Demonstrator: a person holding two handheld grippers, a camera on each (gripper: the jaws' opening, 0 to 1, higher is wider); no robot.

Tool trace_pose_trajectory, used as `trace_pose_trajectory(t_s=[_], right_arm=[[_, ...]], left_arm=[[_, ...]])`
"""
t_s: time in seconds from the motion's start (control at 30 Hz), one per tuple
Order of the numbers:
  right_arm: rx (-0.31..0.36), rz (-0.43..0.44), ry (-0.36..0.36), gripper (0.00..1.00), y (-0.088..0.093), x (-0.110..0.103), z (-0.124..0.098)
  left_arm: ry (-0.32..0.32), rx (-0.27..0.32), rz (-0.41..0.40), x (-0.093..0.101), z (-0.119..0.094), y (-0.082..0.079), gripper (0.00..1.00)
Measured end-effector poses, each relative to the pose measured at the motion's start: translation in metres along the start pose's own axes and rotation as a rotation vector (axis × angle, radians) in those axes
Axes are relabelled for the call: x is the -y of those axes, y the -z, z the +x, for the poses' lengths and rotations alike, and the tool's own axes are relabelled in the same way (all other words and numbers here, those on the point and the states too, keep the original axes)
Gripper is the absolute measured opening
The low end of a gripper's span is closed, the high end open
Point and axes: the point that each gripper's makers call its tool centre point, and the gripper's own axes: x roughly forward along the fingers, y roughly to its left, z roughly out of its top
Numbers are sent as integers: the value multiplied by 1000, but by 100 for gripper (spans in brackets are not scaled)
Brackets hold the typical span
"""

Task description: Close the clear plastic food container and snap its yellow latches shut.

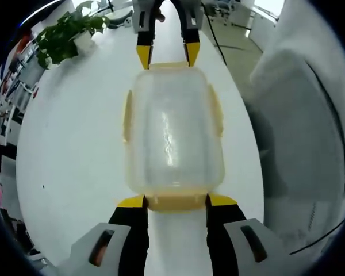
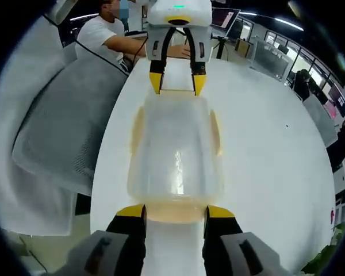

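The clear plastic food container point(image 1: 173, 129) lies on the white table point(image 1: 75, 144) with its lid seated on top, directly ahead of the left gripper point(image 1: 176, 200) and between the two grippers. In the left gripper view, the near end latch point(image 1: 176, 201) sits between the left fingertips point(image 1: 132, 201), which stand moderately apart and bracket the yellow tab. Whether they press on it cannot be told. The right gripper point(image 1: 168, 54) comes in from the far end, its yellow tips flanking the far latch point(image 1: 169, 65).

The right gripper view shows the mirror arrangement. The right gripper point(image 2: 175, 211) holds its fingertips point(image 2: 219, 211) at similar width on either side of the latch at its own end point(image 2: 175, 211), and the left gripper point(image 2: 177, 82) faces it across the container point(image 2: 175, 146).

Step in hand, judged from the layout: the lid is already down, and the end latches are being addressed. The side latches point(image 1: 127, 115) appear to flare outward from the body, so they likely remain unsnapped.

Next move calls for:
- pressing each end latch down and in toward the container wall until it seats;
- keeping both grippers opposed so that the container does not slide on the smooth table;
- repositioning the fingertips to the long sides for the remaining latches.

No brand, label or legible writing shows on the container, the latches or the grippers.
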Motion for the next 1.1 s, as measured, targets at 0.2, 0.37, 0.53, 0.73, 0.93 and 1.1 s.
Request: trace_pose_trajectory(t_s=[0.2,0.37,0.53,0.73,0.93,1.1], right_arm=[[-17,-5,-8,37,1,1,5],[-24,-9,-11,37,4,1,7],[-18,-10,-13,37,4,0,7],[-39,-25,-16,38,4,3,8],[-63,-39,-25,39,5,1,10],[-84,-63,-21,41,7,0,11]], left_arm=[[-6,-15,1,0,3,1,36],[-6,-13,-4,1,6,3,36],[-5,-9,-10,1,7,3,37],[-4,-1,-32,2,7,3,37],[1,6,-45,5,8,4,37],[-2,8,-56,7,8,4,38]])
